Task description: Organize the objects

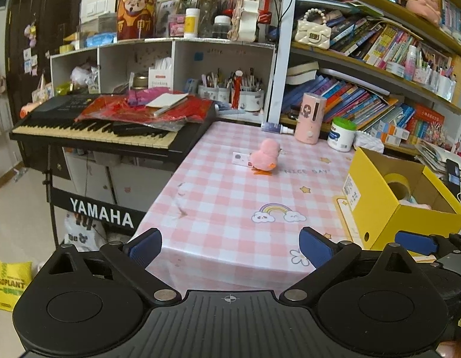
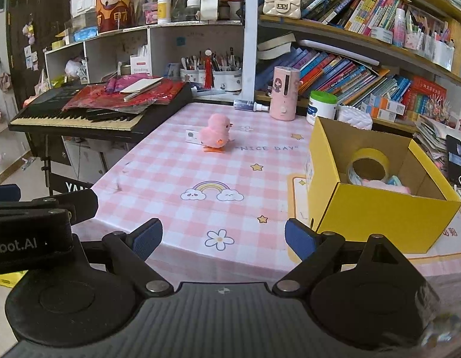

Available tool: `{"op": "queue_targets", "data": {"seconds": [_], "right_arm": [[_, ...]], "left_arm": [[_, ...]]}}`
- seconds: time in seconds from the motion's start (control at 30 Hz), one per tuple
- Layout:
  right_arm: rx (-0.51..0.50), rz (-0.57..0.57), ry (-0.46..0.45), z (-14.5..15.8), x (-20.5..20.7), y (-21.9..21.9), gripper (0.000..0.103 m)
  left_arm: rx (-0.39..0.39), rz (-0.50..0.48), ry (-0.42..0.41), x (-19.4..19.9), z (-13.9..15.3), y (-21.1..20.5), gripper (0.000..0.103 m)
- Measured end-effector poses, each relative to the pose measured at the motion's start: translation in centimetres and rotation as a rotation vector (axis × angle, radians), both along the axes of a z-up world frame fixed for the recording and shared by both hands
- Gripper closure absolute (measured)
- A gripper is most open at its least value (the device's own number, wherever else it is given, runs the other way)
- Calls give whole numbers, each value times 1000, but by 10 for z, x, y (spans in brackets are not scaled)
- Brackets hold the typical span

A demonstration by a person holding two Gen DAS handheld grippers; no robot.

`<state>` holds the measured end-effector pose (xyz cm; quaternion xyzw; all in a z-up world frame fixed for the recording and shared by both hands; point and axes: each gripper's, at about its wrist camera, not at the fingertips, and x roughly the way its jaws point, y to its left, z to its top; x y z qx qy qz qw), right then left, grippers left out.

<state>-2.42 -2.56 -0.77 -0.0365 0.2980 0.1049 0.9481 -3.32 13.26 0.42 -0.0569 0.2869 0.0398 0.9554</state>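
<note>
A pink fluffy chick toy [image 1: 264,156] with orange feet stands upright on the pink checked tablecloth [image 1: 230,203], next to a small white card [image 1: 241,158]; it also shows in the right wrist view [image 2: 216,132]. A yellow cardboard box [image 2: 376,191] stands open at the right, holding a yellow tape roll [image 2: 368,165] and some pink and blue items; the box also shows in the left wrist view [image 1: 388,205]. My left gripper [image 1: 230,246] is open and empty near the table's front edge. My right gripper [image 2: 223,238] is open and empty, just left of the box.
A Yamaha keyboard [image 1: 105,125] with red cloth on it stands left of the table. A pink dispenser [image 2: 284,92], a white green-lidded jar [image 2: 321,107] and a small bottle [image 2: 250,106] stand at the table's back. Bookshelves rise behind. A phone [image 2: 454,158] lies far right.
</note>
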Motion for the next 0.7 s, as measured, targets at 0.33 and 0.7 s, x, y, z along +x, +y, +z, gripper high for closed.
{"op": "queue_targets", "data": {"seconds": [0.33,0.7], "right_arm": [[-12,20,32,-10,46,11,14],[-15,63,117,-25,134,26,14]], "left_arm": [[-10,34,44,49,-10,12,3],[-37,91,143,125,-27,26,3]]}}
